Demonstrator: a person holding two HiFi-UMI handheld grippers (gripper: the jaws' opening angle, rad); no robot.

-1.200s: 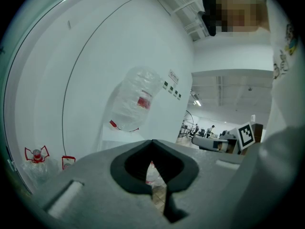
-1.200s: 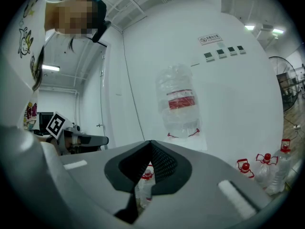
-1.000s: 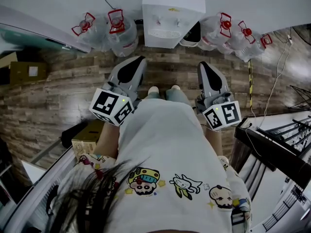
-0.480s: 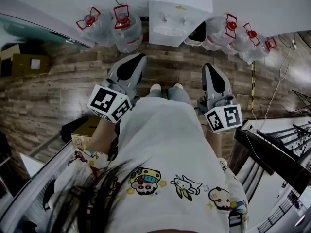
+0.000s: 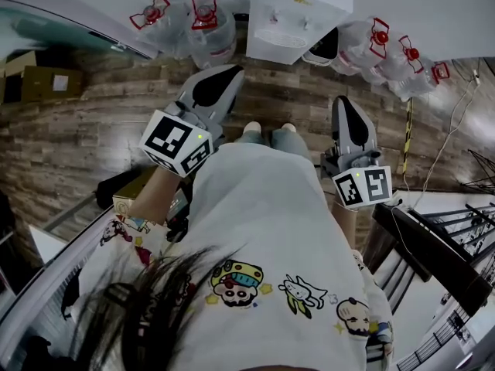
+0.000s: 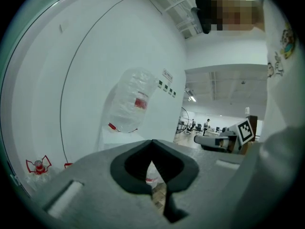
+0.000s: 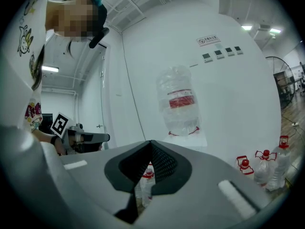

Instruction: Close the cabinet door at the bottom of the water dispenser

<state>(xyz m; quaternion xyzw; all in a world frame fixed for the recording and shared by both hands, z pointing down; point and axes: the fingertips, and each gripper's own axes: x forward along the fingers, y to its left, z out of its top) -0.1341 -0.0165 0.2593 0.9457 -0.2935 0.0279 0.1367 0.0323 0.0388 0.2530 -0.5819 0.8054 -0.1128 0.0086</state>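
The white wall (image 5: 433, 6) fills the far side of your head view, and the wood-plank floor (image 5: 93, 137) runs from it back to your feet. Against that wall, straight ahead of you, stands the white water dispenser (image 5: 298, 10). Both gripper views look at it from low down, with its upturned clear bottle (image 7: 180, 106) on top. You see the dispenser from above, so its bottom cabinet door is not clearly in sight. A dark panel with a pale rim (image 5: 325, 49) juts out at its lower right corner, and you cannot tell if that is the door.

Clear water jugs with red handles crowd the floor on either side of the dispenser, one group on the left (image 5: 205, 29) and one on the right (image 5: 379, 49). A cardboard box (image 5: 46, 83) sits well off to the left.

You hold your left gripper (image 5: 224, 79) and your right gripper (image 5: 348, 114) side by side in front of you, both aimed toward the dispenser and well apart from it. Each has its jaws pressed together at the tips, with nothing pinched between them; only floor and jugs show through the small gap behind the tips. Each carries its marker cube, left (image 5: 176, 141) and right (image 5: 361, 186), nearest your body.
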